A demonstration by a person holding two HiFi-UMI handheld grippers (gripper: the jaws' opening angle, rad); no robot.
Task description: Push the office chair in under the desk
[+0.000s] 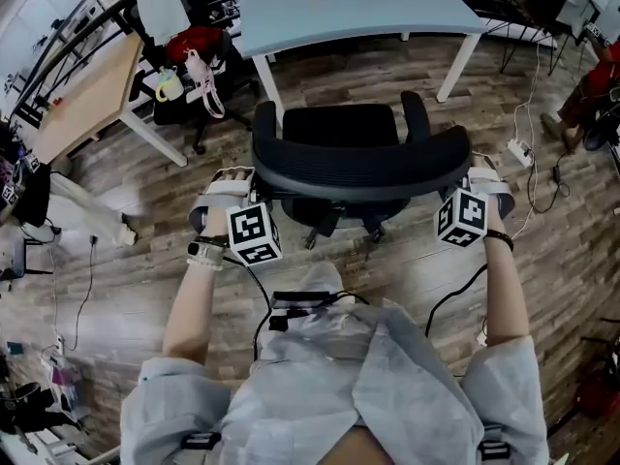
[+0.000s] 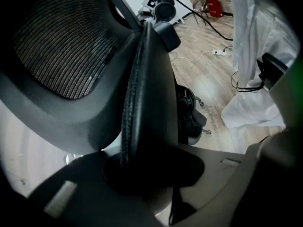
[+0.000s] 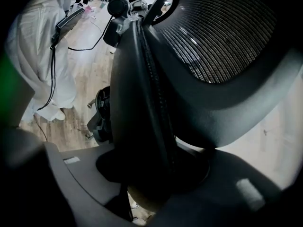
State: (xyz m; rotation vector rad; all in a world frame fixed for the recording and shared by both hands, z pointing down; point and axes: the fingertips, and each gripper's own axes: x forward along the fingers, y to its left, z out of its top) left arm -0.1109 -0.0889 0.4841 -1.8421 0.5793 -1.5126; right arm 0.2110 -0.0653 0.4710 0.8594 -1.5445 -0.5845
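Note:
The black mesh office chair (image 1: 339, 129) stands on the wood floor just in front of the pale blue desk (image 1: 368, 8), its seat facing the desk. My left gripper (image 1: 237, 180) is shut on the left edge of the curved backrest (image 1: 363, 168), and my right gripper (image 1: 481, 177) is shut on the right edge. In the left gripper view the backrest rim (image 2: 142, 103) runs down between the jaws of the left gripper (image 2: 151, 174). The right gripper view shows the same: the rim (image 3: 142, 103) is clamped in the right gripper (image 3: 154, 174).
The desk's white legs (image 1: 457, 66) flank the gap ahead of the chair. A wooden table (image 1: 87, 95) and a second chair with a red bag (image 1: 194, 42) stand at the left. A power strip (image 1: 520, 151) and cables lie at the right, near a person (image 1: 593, 85).

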